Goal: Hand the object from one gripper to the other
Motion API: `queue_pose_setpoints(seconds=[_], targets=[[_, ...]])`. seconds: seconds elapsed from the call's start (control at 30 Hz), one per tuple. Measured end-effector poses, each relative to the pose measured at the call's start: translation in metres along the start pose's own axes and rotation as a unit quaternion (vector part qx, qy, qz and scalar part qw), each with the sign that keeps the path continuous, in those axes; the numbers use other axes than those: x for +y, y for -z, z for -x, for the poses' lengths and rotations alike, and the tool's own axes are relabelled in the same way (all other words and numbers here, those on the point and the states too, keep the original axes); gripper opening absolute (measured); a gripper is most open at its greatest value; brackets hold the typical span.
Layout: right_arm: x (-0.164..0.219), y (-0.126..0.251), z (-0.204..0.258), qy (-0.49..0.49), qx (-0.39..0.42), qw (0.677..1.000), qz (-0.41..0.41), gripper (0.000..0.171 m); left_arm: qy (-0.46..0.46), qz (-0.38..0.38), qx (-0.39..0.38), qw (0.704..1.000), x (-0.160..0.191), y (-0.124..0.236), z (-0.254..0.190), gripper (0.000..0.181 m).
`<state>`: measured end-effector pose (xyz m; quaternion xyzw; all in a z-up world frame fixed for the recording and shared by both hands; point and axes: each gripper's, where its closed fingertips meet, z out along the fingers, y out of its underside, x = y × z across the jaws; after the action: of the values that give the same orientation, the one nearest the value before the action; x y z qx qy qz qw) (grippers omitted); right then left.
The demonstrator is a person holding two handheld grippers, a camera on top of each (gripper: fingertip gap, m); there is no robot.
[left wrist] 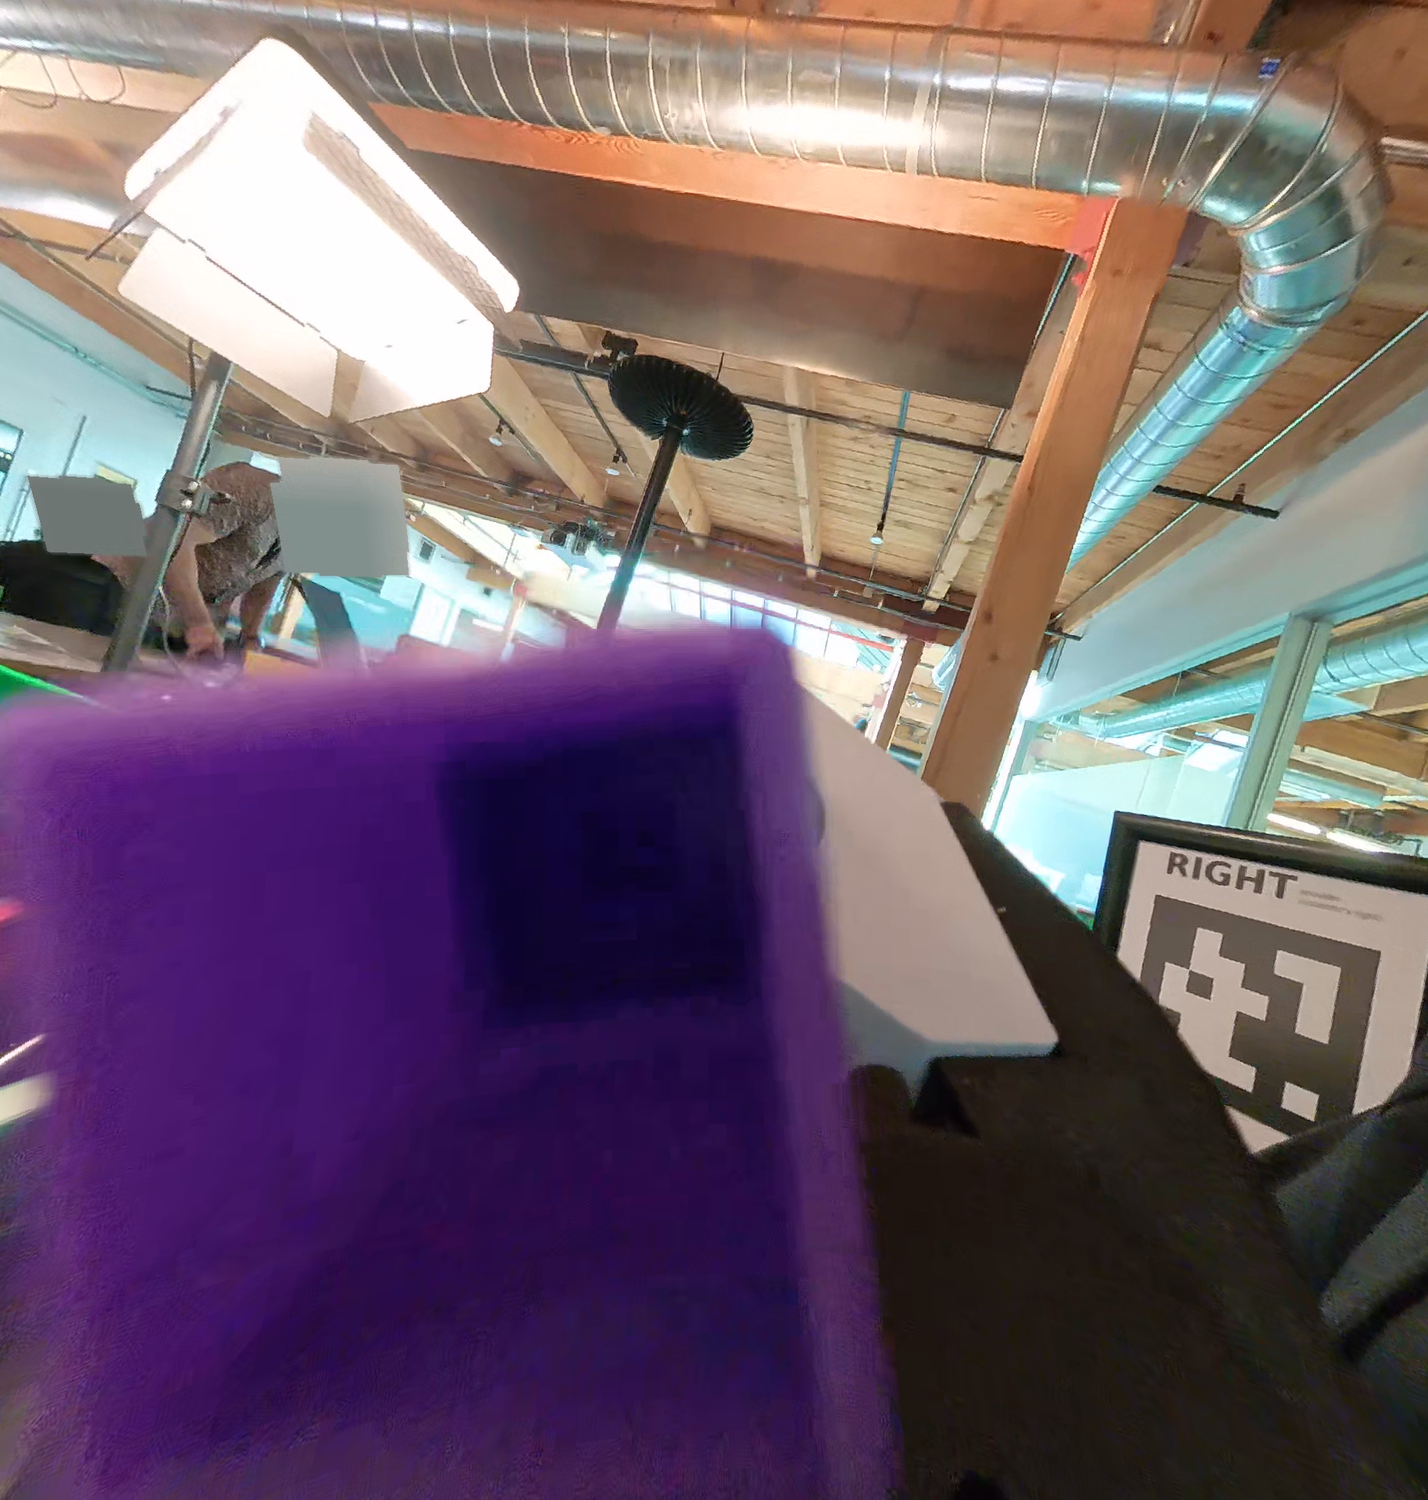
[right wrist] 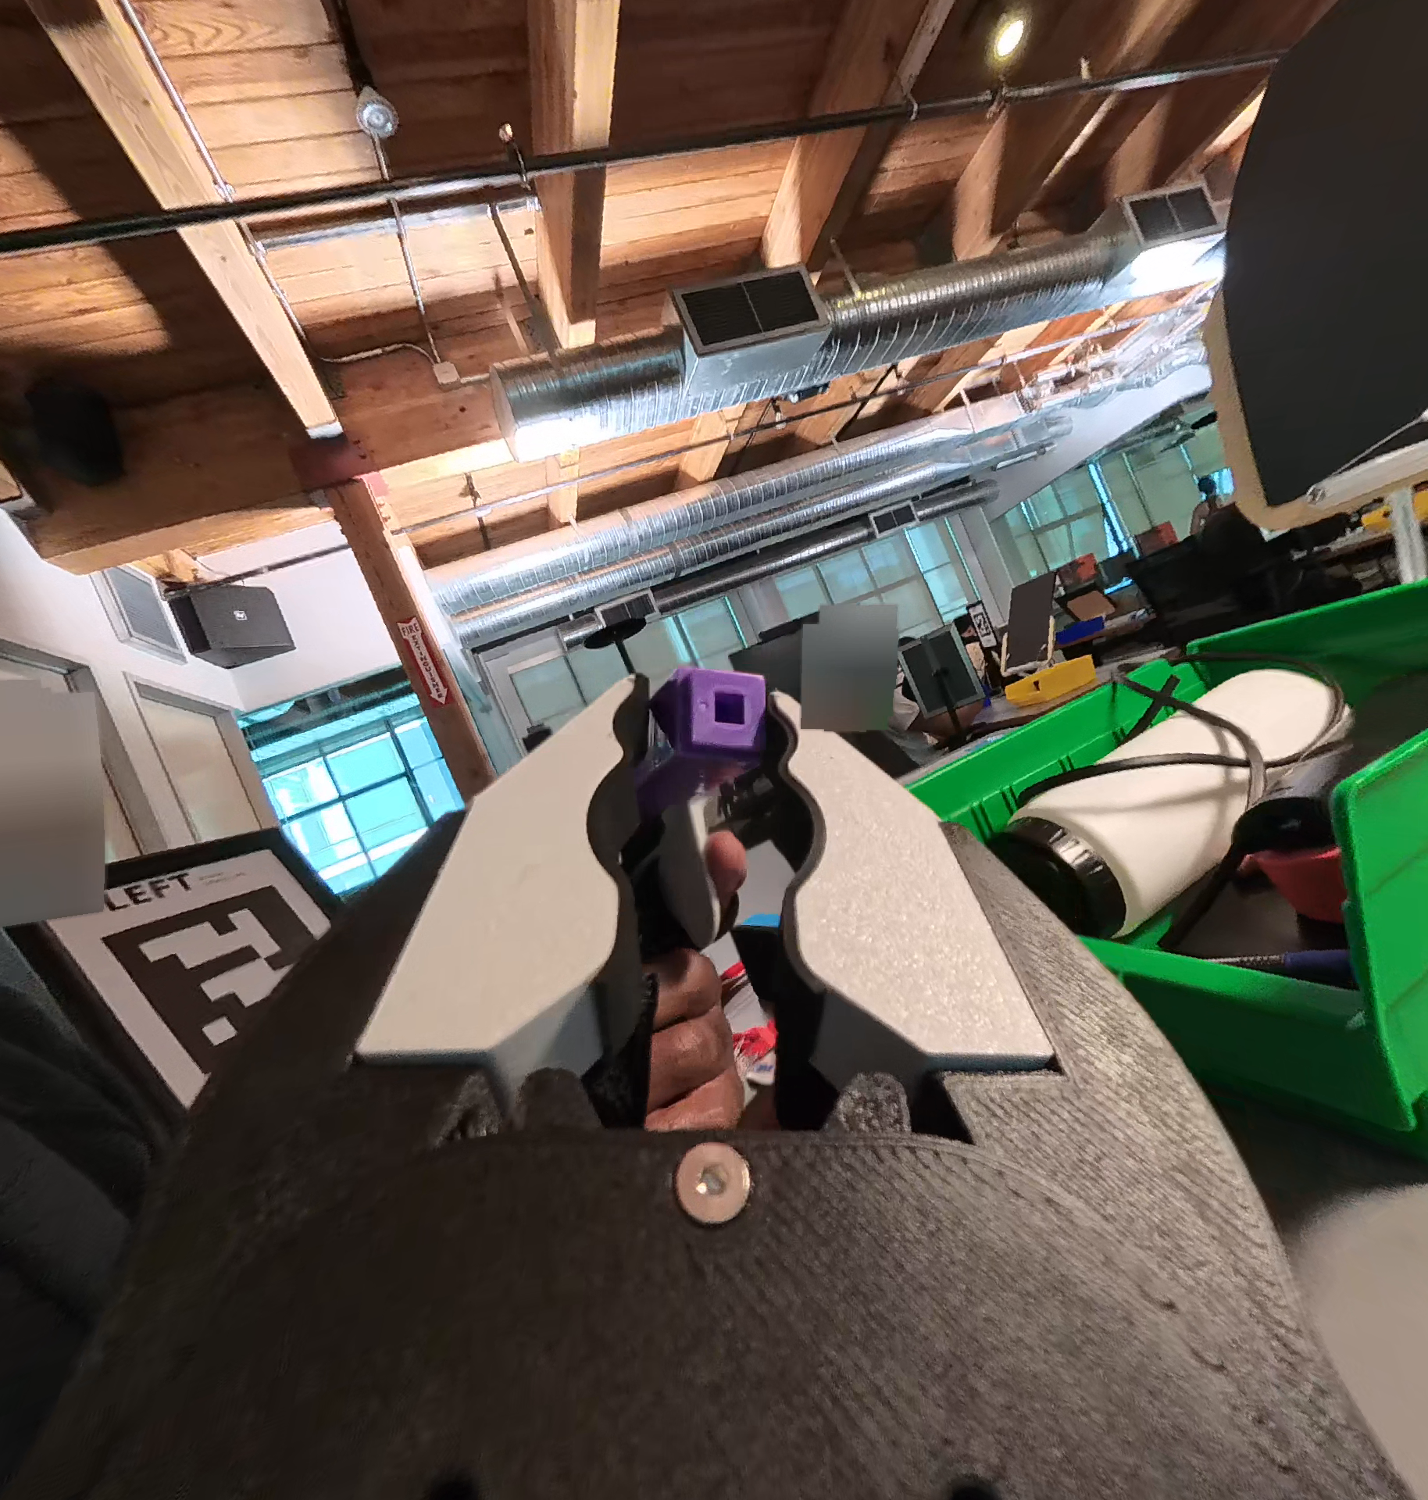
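Right, left wrist view first: the purple cube point(left wrist: 418, 1055) fills the near field, badly blurred, with a dark square recess in its face. Just right of the cube runs the left gripper's smooth grey finger point(left wrist: 922, 917) on a black ribbed body; the other finger is hidden behind the cube, so I cannot tell how wide this gripper stands. Further right of the cube, a black-framed marker card point(left wrist: 1263, 974) carries a printed word over a black-and-white square pattern.

Now the right wrist view: the cube point(right wrist: 711, 722) looks matte plastic, sharp-edged and tilted. The right gripper point(right wrist: 707, 706) points up and forward, its wavy black-lined grey fingers pressed against both sides of the cube. Below the cube, a person's hand point(right wrist: 690, 1039) grips the other tool. Right of the cube sits a green bin point(right wrist: 1392, 877) holding a white cylinder point(right wrist: 1181, 795). A second marker card point(right wrist: 207, 950) stands lower left.
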<state>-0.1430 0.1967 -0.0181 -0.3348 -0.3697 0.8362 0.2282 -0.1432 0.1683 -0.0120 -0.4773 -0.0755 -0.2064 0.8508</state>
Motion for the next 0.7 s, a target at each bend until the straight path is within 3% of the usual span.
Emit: queue_pose_setpoints(seconds=[0.03, 0.17, 0.27, 0.33, 0.43, 0.5, 0.63, 0.7], targets=[[0.004, -0.002, -0.001, -0.003, 0.002, 1.0, 0.008, 0.029, -0.004, 0.011, -0.006, 1.0, 0.004, -0.001, 0.001, 0.024], [0.007, -0.001, -0.008, 0.022, 0.026, 0.999, 0.042, 0.034, -0.042, 0.026, -0.025, 0.998, 0.006, -0.001, 0.004, 0.024], [0.0, 0.007, -0.019, 0.166, 0.074, 0.979, 0.093, 0.05, -0.077, 0.032, -0.074, 0.994, 0.005, 0.002, 0.017, 0.024], [-0.004, 0.014, -0.026, 0.296, 0.105, 0.94, 0.134, 0.056, -0.08, 0.047, -0.092, 0.991, 0.008, 0.002, 0.024, 0.024], [0.004, 0.023, -0.039, 0.481, 0.134, 0.843, 0.199, 0.057, -0.098, 0.081, -0.135, 0.983, 0.016, 0.004, 0.039, 0.025], [0.019, 0.026, -0.045, 0.554, 0.127, 0.788, 0.235, 0.056, -0.109, 0.106, -0.147, 0.977, 0.024, 0.004, 0.043, 0.024], [0.042, 0.026, -0.053, 0.606, 0.113, 0.738, 0.273, 0.052, -0.099, 0.165, -0.148, 0.97, 0.047, 0.002, 0.047, 0.024], [0.047, 0.025, -0.051, 0.613, 0.107, 0.732, 0.276, 0.043, -0.081, 0.187, -0.137, 0.969, 0.057, 0.002, 0.046, 0.023]])
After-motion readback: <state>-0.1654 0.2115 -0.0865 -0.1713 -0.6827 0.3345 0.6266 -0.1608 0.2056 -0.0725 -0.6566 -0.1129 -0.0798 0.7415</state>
